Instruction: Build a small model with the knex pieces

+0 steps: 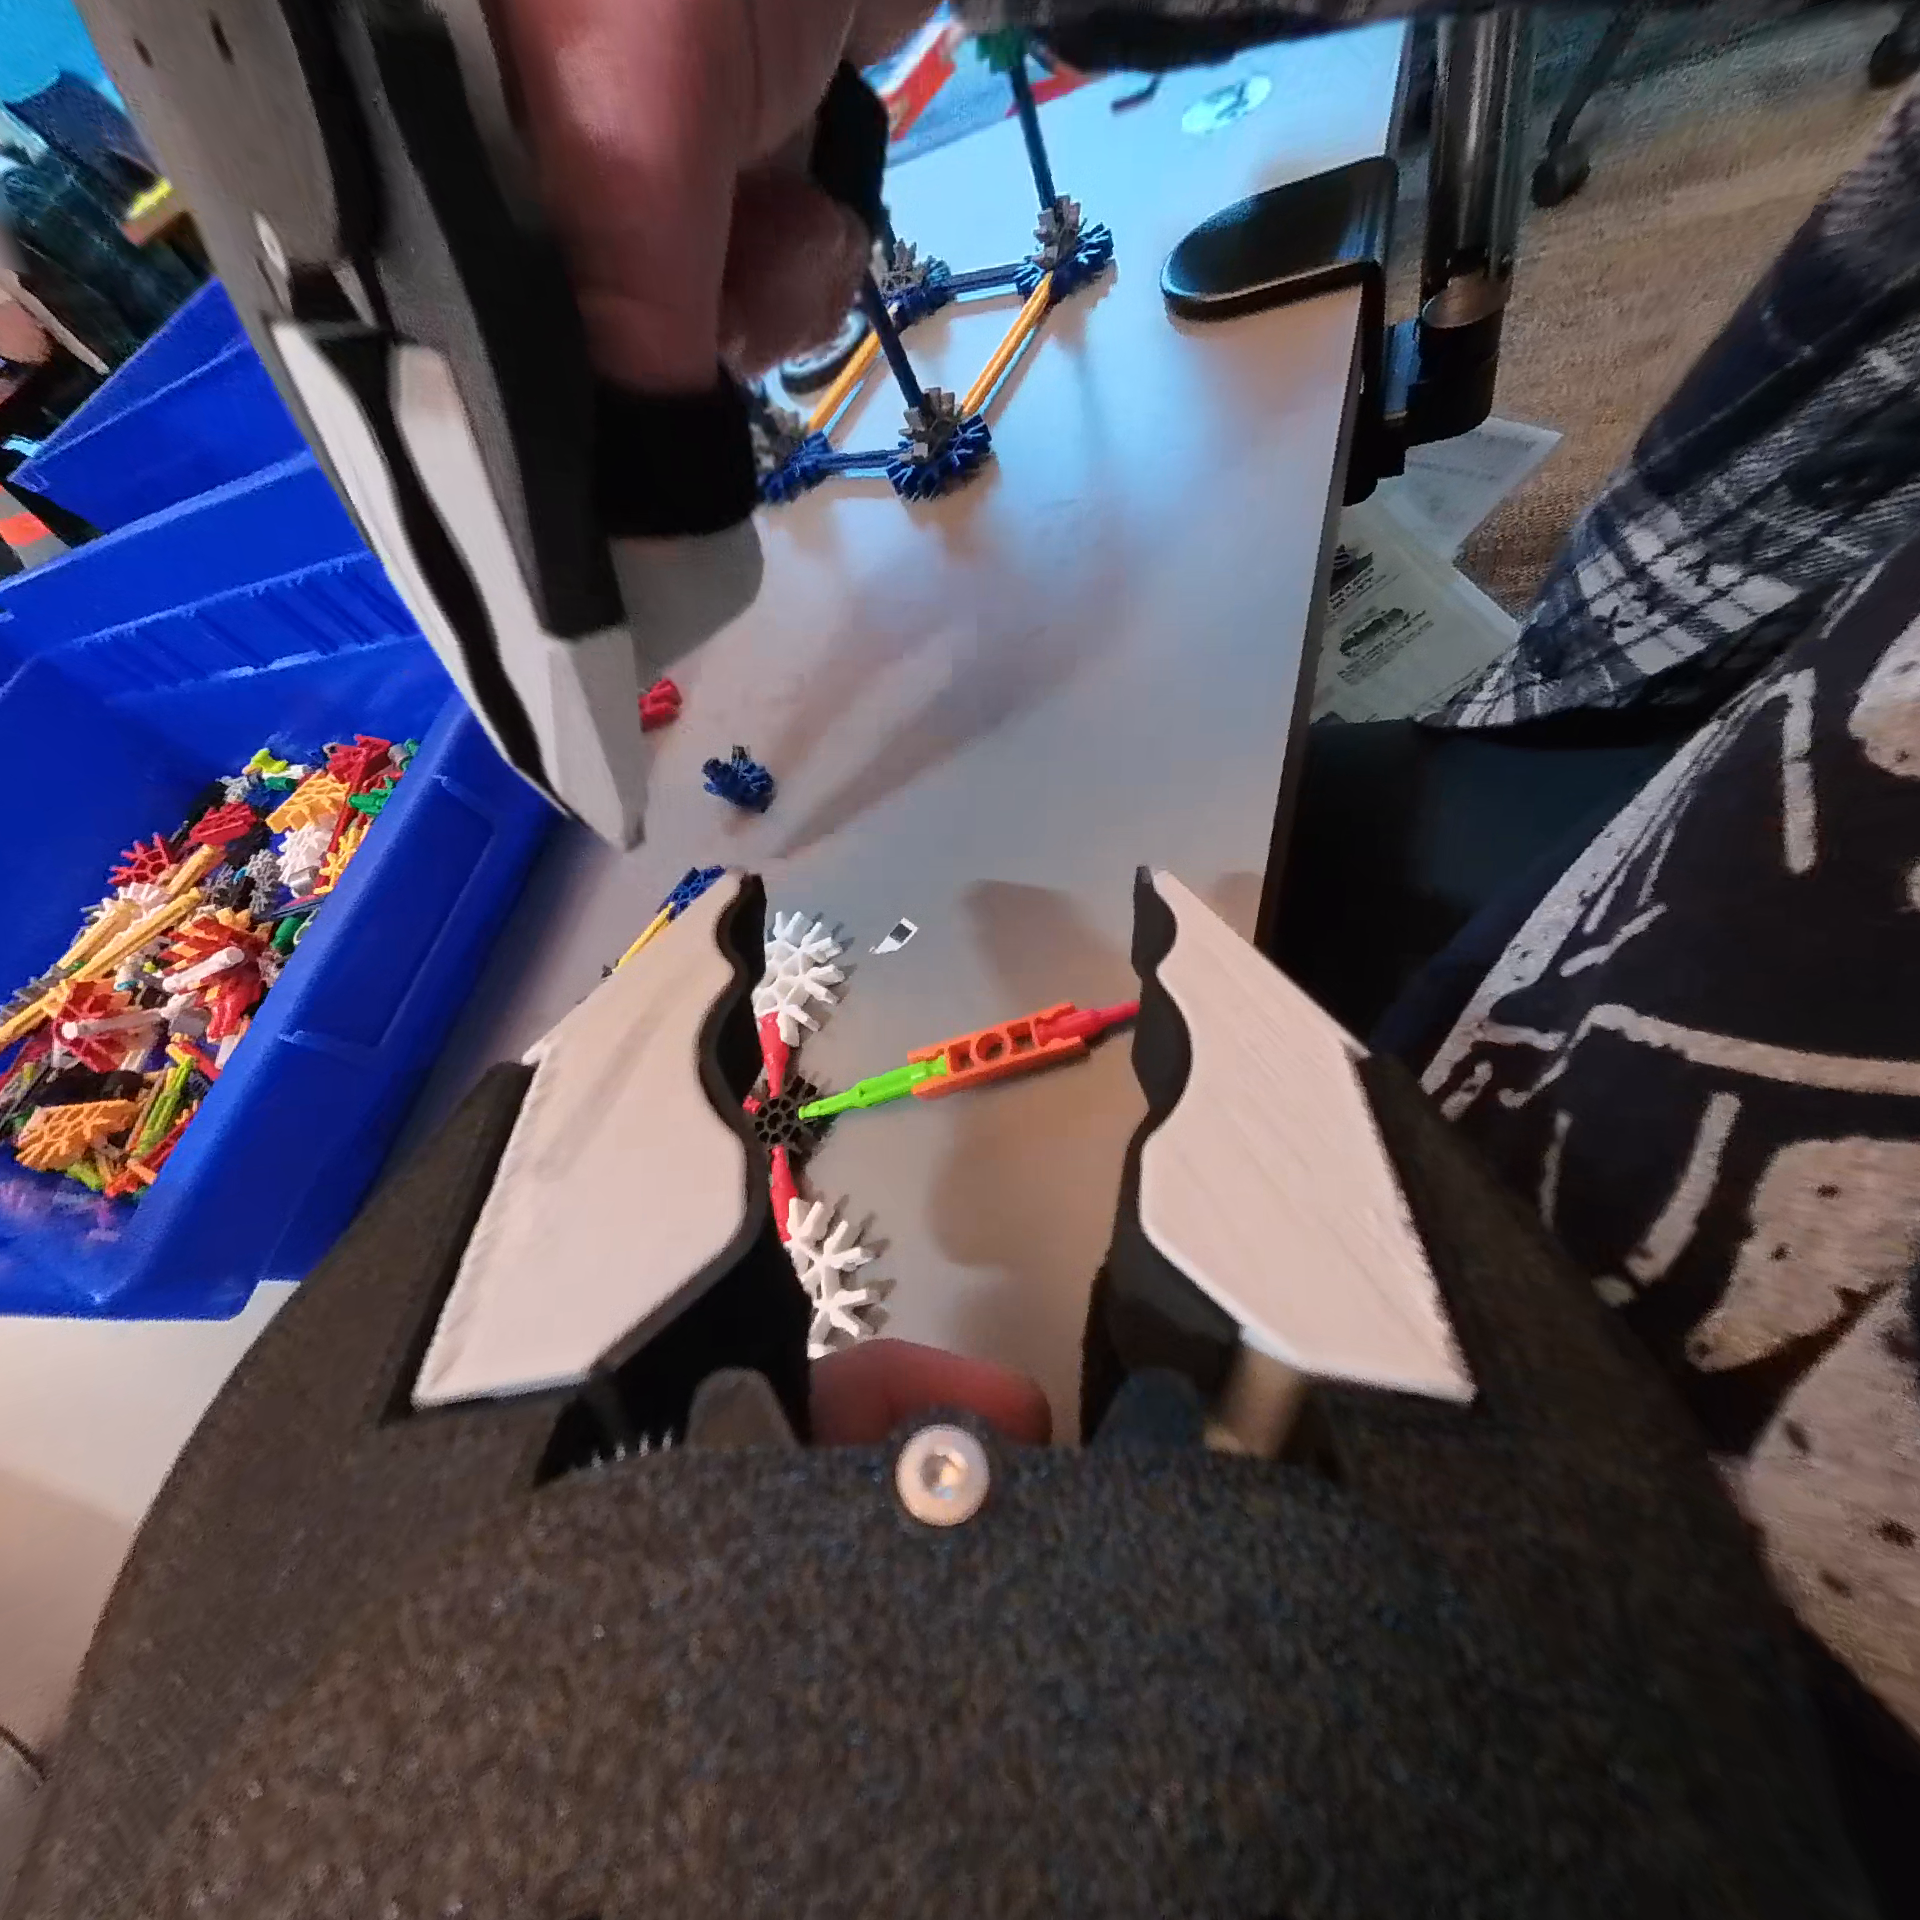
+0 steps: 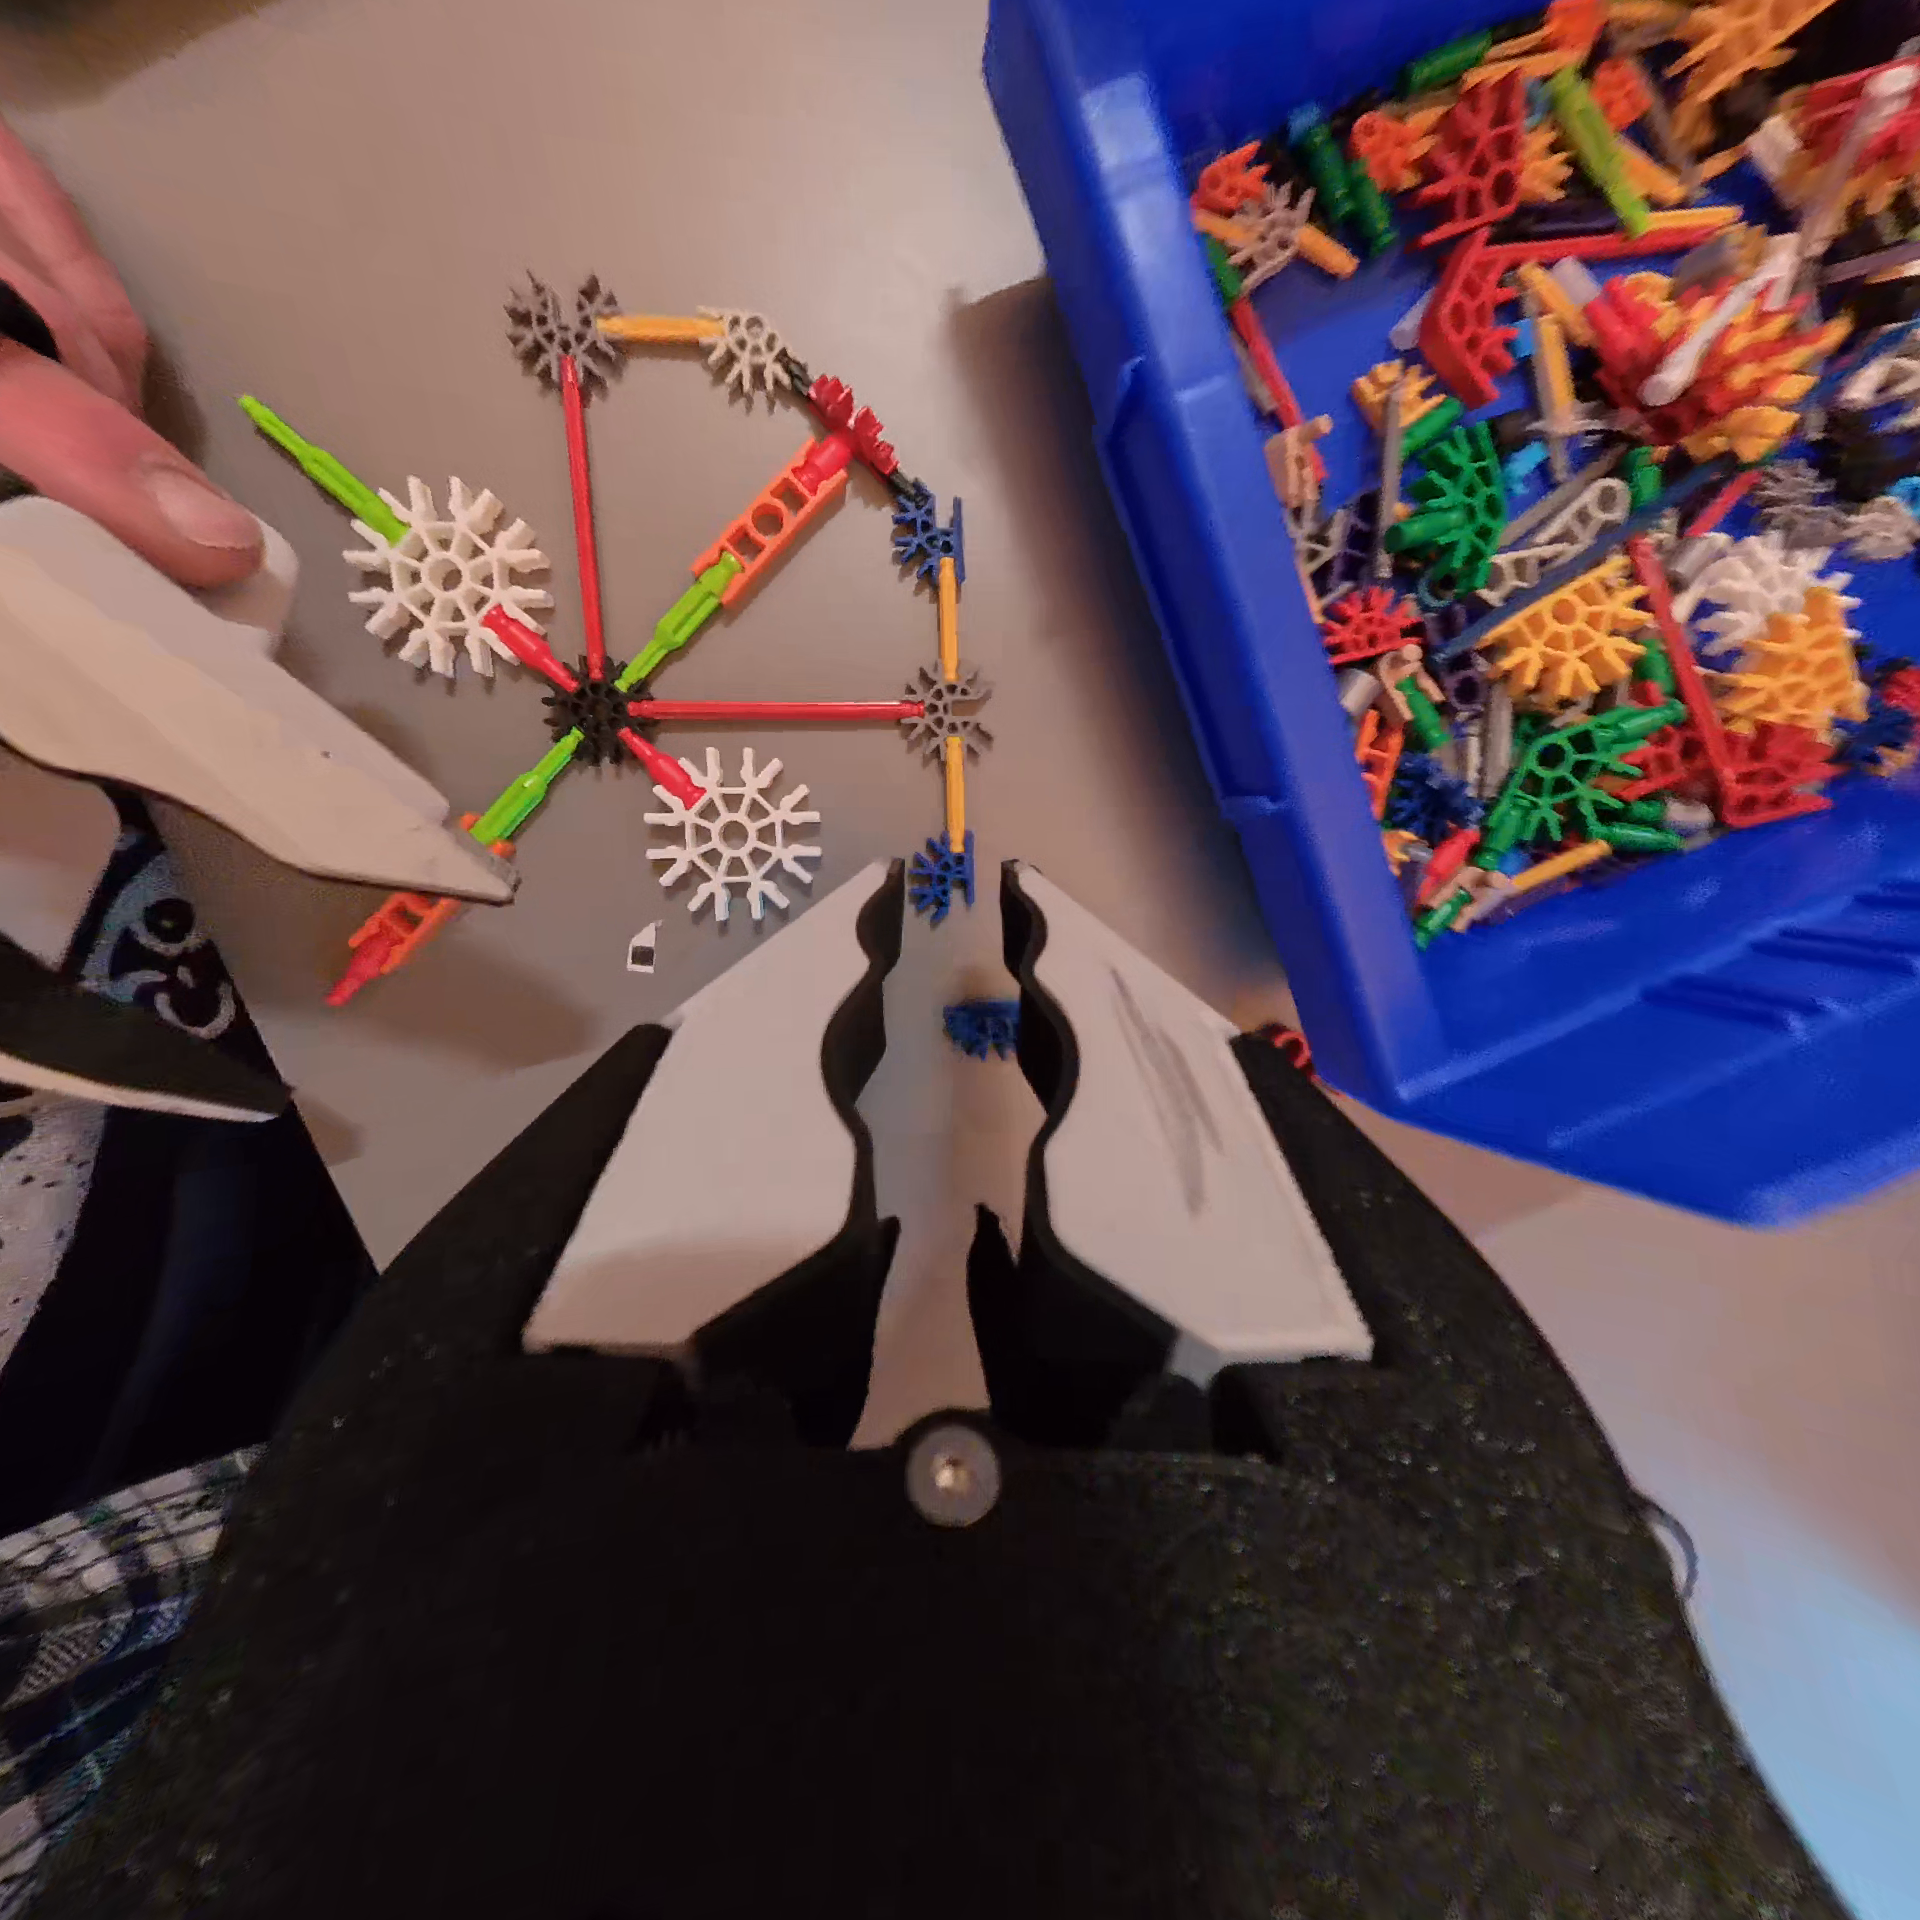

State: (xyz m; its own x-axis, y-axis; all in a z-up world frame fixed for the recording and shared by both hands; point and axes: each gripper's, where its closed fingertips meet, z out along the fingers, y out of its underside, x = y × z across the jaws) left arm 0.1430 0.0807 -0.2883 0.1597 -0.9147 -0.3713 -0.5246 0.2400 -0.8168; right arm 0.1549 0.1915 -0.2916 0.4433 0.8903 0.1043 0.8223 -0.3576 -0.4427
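Left gripper (image 1: 945,883) fingers gape above the flat rod-and-connector wheel (image 2: 597,707); right gripper (image 2: 948,871) fingers (slightly parted, empty) frame a blue connector (image 2: 943,871); only the left view shows a standing blue-rod frame (image 1: 940,343).

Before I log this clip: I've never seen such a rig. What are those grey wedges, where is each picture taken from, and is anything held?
The wedges are fingers of two hand-held grippers, each carrying a camera that looks along them. The left gripper is wide open above a flat wheel-shaped build: a black hub connector with red and green rods, white snowflake connectors and an orange connector on a grey table. The right gripper is slightly open, empty, over a loose blue connector near the build's blue rim connector. A blue bin of mixed parts sits beside it. A blue-and-yellow frame stands farther back. Nothing is held.
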